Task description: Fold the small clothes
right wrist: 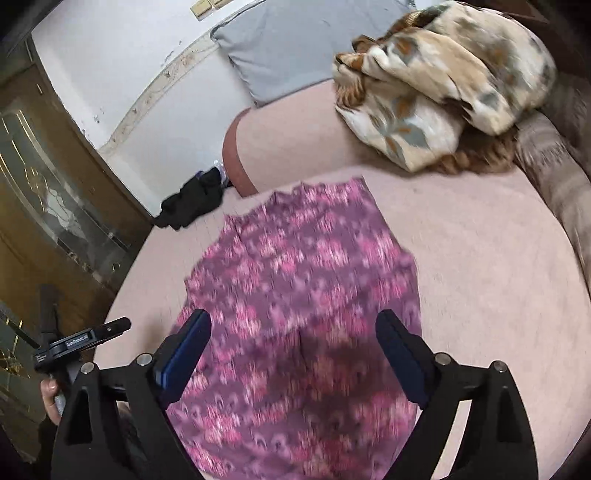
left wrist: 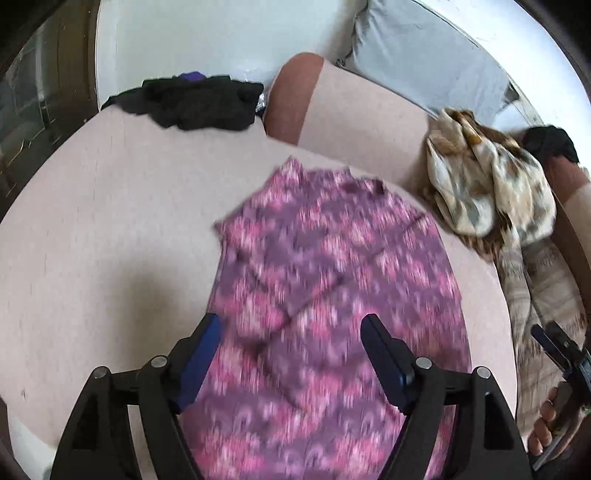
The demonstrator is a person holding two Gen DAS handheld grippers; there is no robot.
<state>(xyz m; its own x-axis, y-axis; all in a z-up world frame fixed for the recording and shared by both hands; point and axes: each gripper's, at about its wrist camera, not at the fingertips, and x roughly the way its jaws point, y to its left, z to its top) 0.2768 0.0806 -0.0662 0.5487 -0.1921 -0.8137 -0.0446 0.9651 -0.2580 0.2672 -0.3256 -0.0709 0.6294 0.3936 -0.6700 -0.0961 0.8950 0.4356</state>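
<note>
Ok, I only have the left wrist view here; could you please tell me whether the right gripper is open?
Observer: Yes, the right gripper is open and holds nothing. Its fingers stand apart over the near end of the pink patterned garment.
Operator: Thank you. Is there anything on the wall beyond the grey pillow?
Observer: Yes, beige wall plates are mounted up-left of the grey pillow, at the very top of the right wrist view.

One purple garment (left wrist: 325,280), one black pile (left wrist: 192,103), one floral blanket (left wrist: 491,192), one pillow (left wrist: 424,51).
</note>
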